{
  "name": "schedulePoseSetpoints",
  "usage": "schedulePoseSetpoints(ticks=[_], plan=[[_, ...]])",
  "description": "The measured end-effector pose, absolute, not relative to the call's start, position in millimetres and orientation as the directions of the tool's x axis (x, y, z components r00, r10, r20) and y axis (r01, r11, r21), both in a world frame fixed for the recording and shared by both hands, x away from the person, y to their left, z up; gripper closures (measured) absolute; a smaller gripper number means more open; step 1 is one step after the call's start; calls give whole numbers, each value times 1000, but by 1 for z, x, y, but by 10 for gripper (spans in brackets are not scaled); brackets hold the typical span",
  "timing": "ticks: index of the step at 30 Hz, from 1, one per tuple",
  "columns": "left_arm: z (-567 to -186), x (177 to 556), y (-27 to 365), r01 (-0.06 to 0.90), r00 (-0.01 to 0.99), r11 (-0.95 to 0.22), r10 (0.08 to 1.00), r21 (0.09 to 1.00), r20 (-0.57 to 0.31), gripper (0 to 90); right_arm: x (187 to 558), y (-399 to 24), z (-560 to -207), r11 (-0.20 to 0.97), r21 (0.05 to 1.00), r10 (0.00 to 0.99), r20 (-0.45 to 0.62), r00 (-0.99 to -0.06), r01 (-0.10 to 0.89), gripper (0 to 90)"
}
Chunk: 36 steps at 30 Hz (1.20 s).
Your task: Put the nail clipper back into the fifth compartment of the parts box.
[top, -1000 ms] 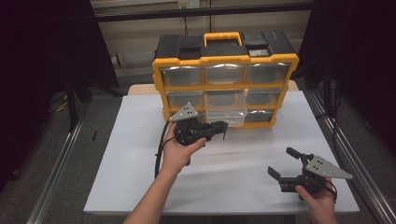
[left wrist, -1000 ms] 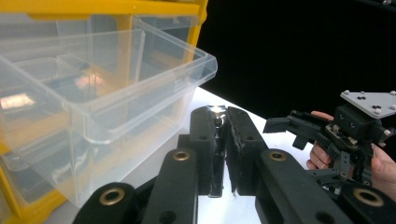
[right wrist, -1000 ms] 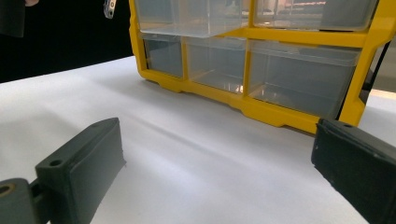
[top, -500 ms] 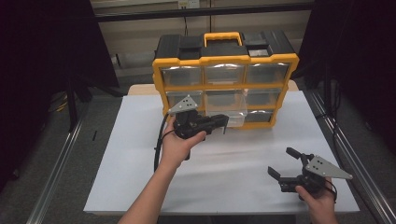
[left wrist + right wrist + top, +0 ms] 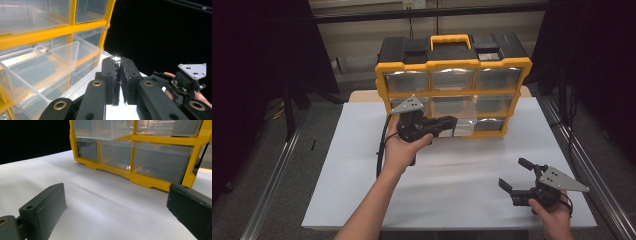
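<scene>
While the little shiny bit [image 5: 116,59] sits pinched at the tips of the left gripper [image 5: 117,75], its jaws are clamped together on it, right beside a pulled-out clear drawer [image 5: 37,72] of the yellow organizer [image 5: 452,90]. Well off to that gripper's right, the right gripper [image 5: 518,176] rests low over the white table [image 5: 452,170], jaws wide apart, holding nothing.
</scene>
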<state>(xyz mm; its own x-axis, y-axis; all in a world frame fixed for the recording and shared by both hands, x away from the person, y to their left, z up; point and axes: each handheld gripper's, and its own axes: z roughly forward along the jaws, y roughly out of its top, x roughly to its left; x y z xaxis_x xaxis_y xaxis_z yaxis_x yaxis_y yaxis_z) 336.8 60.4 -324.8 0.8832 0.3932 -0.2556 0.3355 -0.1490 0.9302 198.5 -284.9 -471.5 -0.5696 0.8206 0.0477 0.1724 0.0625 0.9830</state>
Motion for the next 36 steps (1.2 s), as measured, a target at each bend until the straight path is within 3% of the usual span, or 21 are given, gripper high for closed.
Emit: schedulePoseSetpoints(ticks=[36], plan=[[-292,357,54,297,880,-127,420,946,-220,819,198,-285,-471,61,983,821,49,-569,173,18]])
